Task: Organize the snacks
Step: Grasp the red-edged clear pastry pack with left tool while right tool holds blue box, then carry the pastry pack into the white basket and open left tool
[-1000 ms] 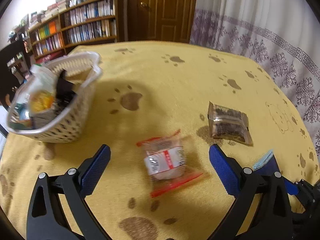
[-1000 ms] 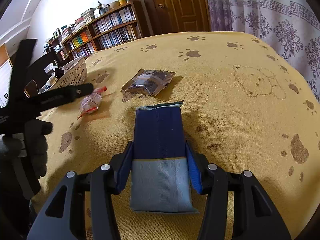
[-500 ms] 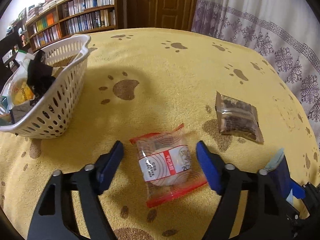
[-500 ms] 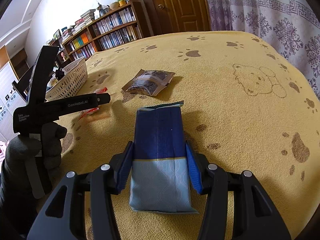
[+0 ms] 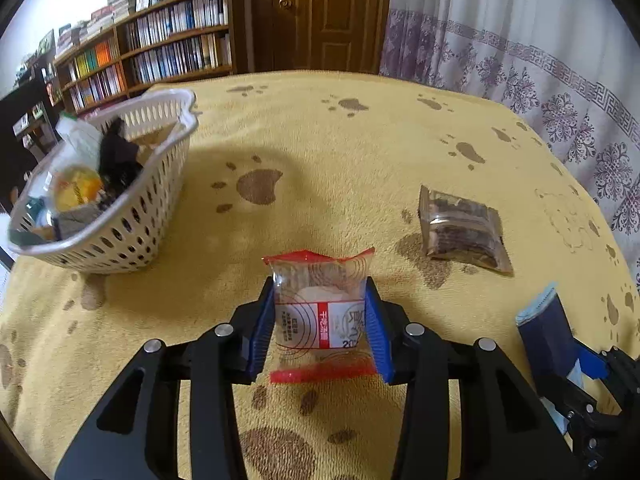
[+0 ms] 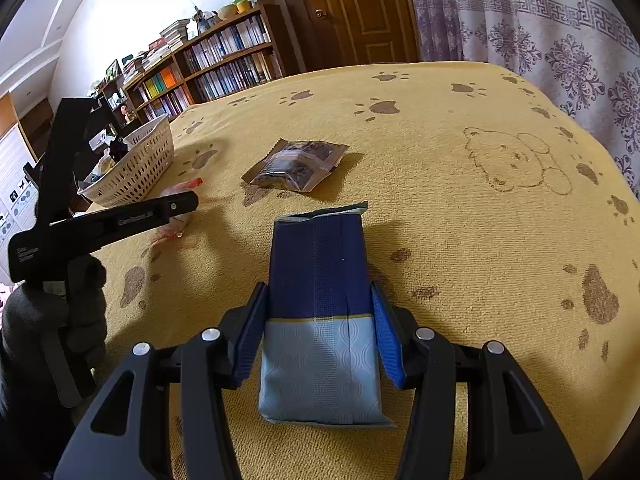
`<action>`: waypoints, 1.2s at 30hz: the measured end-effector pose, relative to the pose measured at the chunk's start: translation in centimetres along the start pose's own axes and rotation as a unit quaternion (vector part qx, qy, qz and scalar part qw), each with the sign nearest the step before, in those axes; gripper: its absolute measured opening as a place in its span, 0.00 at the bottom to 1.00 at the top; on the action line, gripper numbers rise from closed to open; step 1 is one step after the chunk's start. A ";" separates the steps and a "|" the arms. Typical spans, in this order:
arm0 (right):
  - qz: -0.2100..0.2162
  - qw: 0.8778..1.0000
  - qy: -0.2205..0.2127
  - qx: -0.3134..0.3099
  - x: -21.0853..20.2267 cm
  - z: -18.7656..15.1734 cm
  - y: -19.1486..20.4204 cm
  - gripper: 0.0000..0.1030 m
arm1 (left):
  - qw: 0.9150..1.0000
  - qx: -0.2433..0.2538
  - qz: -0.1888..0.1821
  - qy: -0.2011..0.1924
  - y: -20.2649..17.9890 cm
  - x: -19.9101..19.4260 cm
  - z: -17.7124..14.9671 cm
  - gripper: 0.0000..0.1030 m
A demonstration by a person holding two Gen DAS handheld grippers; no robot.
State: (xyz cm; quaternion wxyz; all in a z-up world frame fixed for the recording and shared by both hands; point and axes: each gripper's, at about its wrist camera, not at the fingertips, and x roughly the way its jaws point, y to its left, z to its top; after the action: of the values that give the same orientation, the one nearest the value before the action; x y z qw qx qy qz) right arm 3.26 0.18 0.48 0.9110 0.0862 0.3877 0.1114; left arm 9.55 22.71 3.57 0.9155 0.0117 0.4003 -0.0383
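Yellow paw-print blanket (image 5: pixel 340 152): only the left wrist view shows the left gripper (image 5: pixel 320 320) clamping a red-edged clear wafer packet (image 5: pixel 320 304); right of it, the right gripper (image 6: pixel 320 328) pinches a navy-and-pale-blue pouch (image 6: pixel 320 312), a brown snack bag (image 5: pixel 460 232) and a white slotted basket (image 5: pixel 132 216) nearby.

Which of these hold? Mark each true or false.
1. The left gripper is shut on the red-edged snack packet. True.
2. The right gripper is open and holds nothing. False: its fingers clamp the blue pouch.
3. The brown packet lies inside the white basket. False: it lies on the yellow blanket, apart from the basket.
4. The basket already holds several items. True.
5. The basket sits to the left of the red-edged packet in the left wrist view. True.
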 end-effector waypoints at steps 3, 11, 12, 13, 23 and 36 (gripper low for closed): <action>0.000 1.000 0.000 0.000 0.0 0.0 0.0 0.49 | 1.000 0.008 0.010 -0.018 -0.2 -1.2 0.2 0.41; -0.003 1.000 0.000 0.001 0.0 0.1 -0.2 0.49 | 0.998 0.014 0.022 -0.049 -0.2 -3.6 0.8 0.41; -0.003 1.000 0.000 0.001 0.0 0.1 -0.2 0.49 | 0.998 0.015 0.023 -0.052 -0.3 -3.8 0.8 0.41; -0.004 1.000 0.000 0.000 0.0 0.1 -0.2 0.49 | 0.998 0.016 0.023 -0.055 -0.3 -4.0 0.8 0.41; -0.011 1.000 0.000 -0.001 0.0 0.0 0.0 0.49 | 0.997 0.013 0.023 -0.071 0.5 -5.8 0.8 0.41; -0.015 1.000 0.001 -0.002 0.0 0.0 0.1 0.49 | 0.990 -0.044 0.060 -0.123 6.7 -10.3 2.3 0.41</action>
State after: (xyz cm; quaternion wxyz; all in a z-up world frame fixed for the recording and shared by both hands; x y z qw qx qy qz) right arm 3.25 0.25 0.45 0.9124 0.0788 0.3895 0.0984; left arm 4.80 29.88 12.62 0.9581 -0.0092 0.2844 0.0328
